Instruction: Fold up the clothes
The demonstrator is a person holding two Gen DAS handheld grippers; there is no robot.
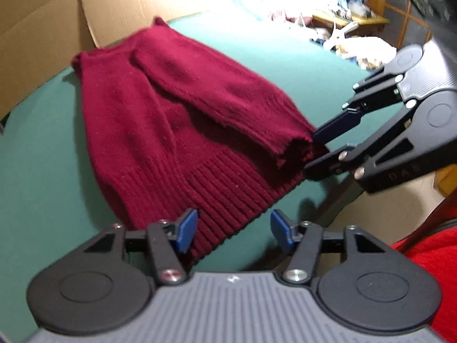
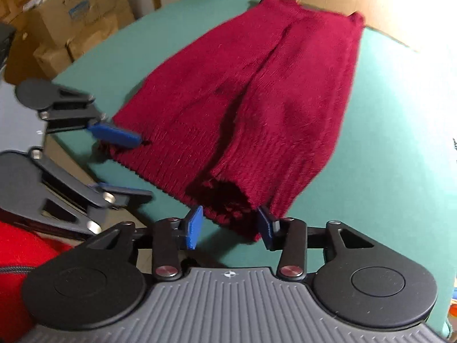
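Note:
A dark red knit sweater [image 1: 171, 108] lies on the green table [image 1: 42, 171], ribbed hem toward me, with a sleeve folded diagonally across its body. My left gripper [image 1: 234, 228] is open just above the hem's near edge; the right wrist view shows the left gripper [image 2: 122, 163] with its fingers spread on either side of the hem's corner. My right gripper [image 2: 230, 227] is open, its blue pads on either side of the sleeve cuff [image 2: 228, 200]. The cuff touches the right pad, with a small gap to the left one. The right gripper [image 1: 312, 151] is also seen at the cuff [image 1: 297, 148] in the left wrist view.
A large cardboard sheet [image 1: 42, 28] stands behind the table. Stacked cardboard boxes [image 2: 71, 23] sit off the table's left side. Cluttered wooden furniture [image 1: 348, 14] is at the far right. A red sleeve [image 1: 428, 271] of the person is close by, at the table's near edge.

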